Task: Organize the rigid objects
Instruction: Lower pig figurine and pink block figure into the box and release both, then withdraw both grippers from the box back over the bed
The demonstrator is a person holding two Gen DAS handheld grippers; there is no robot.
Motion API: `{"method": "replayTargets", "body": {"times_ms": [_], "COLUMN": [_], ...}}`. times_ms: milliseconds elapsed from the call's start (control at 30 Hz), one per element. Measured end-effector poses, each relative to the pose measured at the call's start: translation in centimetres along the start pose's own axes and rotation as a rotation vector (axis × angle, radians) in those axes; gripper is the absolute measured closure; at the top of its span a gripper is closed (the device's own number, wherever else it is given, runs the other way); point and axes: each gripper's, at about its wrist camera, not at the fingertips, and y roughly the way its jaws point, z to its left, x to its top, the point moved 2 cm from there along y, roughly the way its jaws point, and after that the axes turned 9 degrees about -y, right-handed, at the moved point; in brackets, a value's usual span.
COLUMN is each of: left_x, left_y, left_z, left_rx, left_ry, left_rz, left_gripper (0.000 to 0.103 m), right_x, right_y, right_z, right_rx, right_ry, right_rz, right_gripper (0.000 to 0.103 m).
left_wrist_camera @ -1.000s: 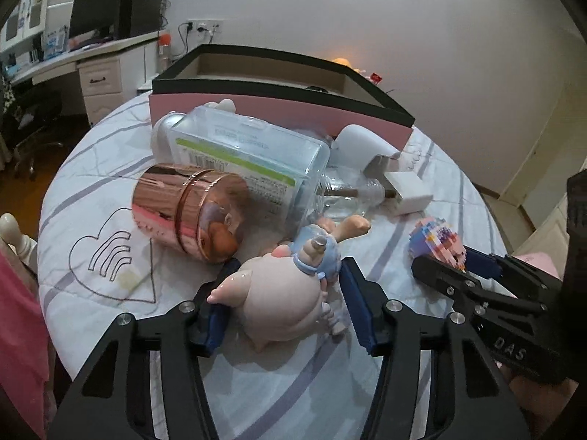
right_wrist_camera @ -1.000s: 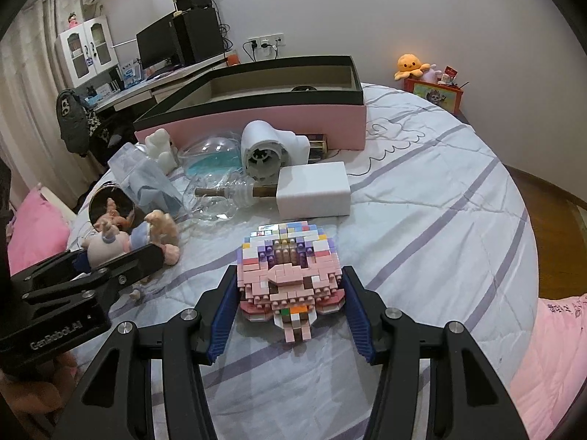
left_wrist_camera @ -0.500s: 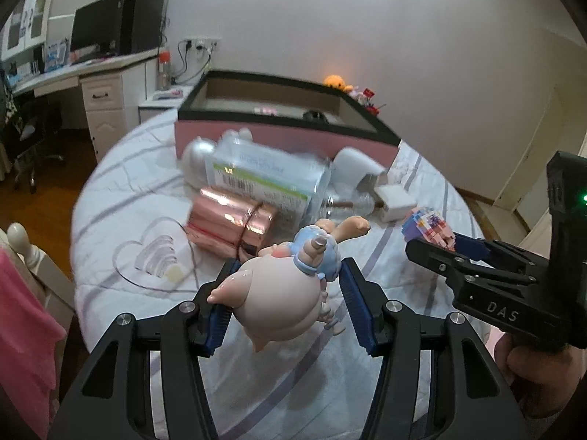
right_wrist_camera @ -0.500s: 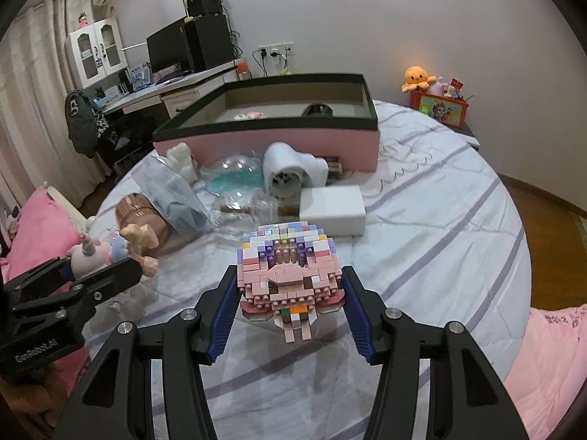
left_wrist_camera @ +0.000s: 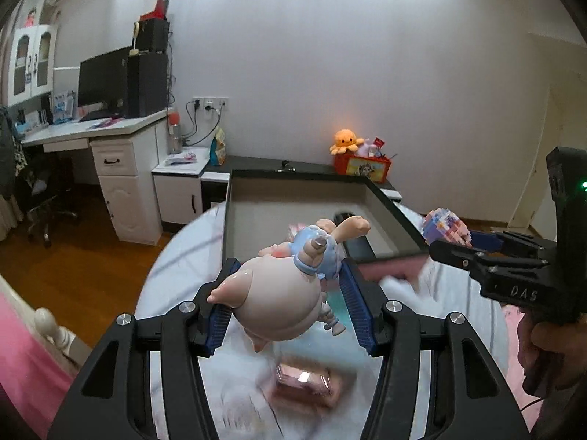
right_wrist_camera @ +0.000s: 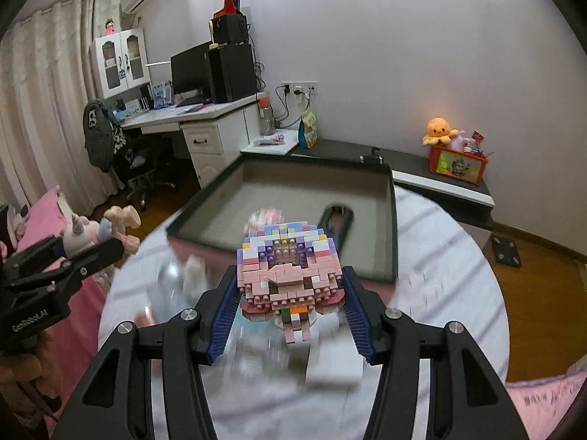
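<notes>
Above the blurred bed [right_wrist_camera: 458,293], left gripper [left_wrist_camera: 290,293] clamping the doll [left_wrist_camera: 282,293] and right gripper [right_wrist_camera: 291,300] clamping the brick figure [right_wrist_camera: 290,271] should clear the box [right_wrist_camera: 392,220] rim, lower inside, then release.

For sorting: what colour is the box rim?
Black rim, with pink outer wall; clearest in right wrist view.

Left wrist view: looks forward and down along its own claw [left_wrist_camera: 290,304], close above the bed [left_wrist_camera: 451,315], open box [left_wrist_camera: 400,220] at 12 o'clock, right claw at 3 o'clock. Right wrist view: same heading; left claw [right_wrist_camera: 95,242] at 9 o'clock. Shared: box, bed, white desk [right_wrist_camera: 205,121], rear wall [left_wrist_camera: 330,55].
</notes>
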Motion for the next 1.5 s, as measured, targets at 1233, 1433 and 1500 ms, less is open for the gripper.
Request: {"method": "replayTargets", "body": {"times_ms": [1233,1433,1500], "left_x": [4.9,3.0,2.5], "left_y": [2.3,-3.9,-5.4], "left_z": [-0.2,-1.1,-1.4], "left_rx": [0.023,0.011,0.016], "left_ry": [0.012,0.021,0.017], "left_rz": [-0.043,-0.122,-0.138], "left_gripper": [0.000,0.000,0.000], "right_x": [1.0,0.1,-0.3], "right_y": [3.7,-2.1,-3.7], "right_z": [-4.5,-2.3,-1.6], "right_rx": [-0.006,-0.002,-0.009], "right_ry": [0.236,0.229,0.226], "right_rz": [0.039,-0.043,-0.064], "right_gripper": [0.000,0.000,0.000]}}
